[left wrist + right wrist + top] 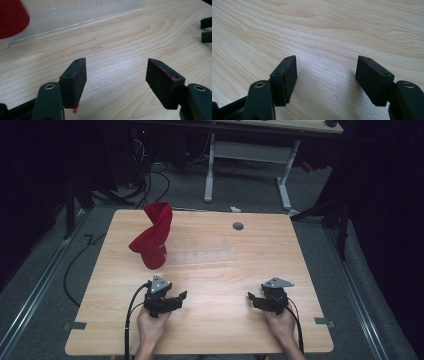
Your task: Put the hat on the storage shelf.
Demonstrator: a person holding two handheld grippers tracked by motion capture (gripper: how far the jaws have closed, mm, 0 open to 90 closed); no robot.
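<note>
Two hand-held claws rest low on a pale wooden surface (pixel 220 270), which dominates the high view, with grey floor and a second desk's white legs beyond it. Next in size, a red cloth (pixel 153 236) stands twisted upright at the far left of the surface, draped over one end of a clear acrylic rack (pixel 200 251) that runs toward the middle. Nearer the person, the left claw (pixel 179 297) and the right claw (pixel 253 298) lie well apart, pointing toward each other, each gripped by a hand coming in from the bottom edge. Both claws have their jaws spread wide and hold nothing; bare wood shows between the pads in each gripper view. Smallest, a grey round grommet (pixel 238 226) sits near the far edge. The cloth looks loosely balanced; a reach that catches the nearly invisible rack, or tugs one fold, could tip rack and cloth together.
</note>
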